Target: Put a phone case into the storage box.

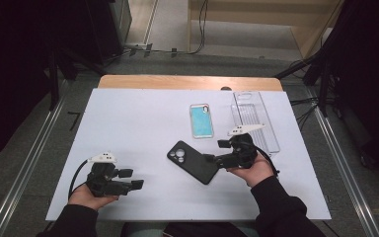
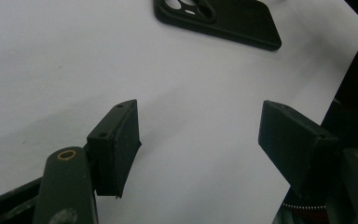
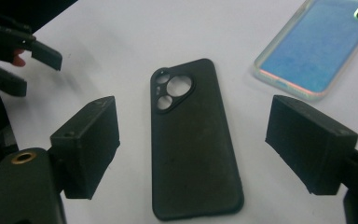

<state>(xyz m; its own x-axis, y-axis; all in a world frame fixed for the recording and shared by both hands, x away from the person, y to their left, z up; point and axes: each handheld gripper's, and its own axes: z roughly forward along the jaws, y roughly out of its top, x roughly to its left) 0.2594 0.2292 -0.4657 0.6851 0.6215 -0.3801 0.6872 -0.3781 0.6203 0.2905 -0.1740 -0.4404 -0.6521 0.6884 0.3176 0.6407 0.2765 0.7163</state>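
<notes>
Right hand-held gripper lying near level, pointing toward 9 o'clock at short end of black phone case; jaws wide, straddling case end, no contact seen. Case matte, rounded corners, round camera cutouts, flat at bench centre. Left hand-held gripper at 7 o'clock, low, jaws wide, empty. Glossy blue case at 12.

Both forearms at the bottom of the frame wear dark long sleeves. The left gripper and right gripper are black, each topped by a pale three-cornered plate, each trailing a black cable. Brass-coloured rivets sit behind the blocky black fingers.
</notes>
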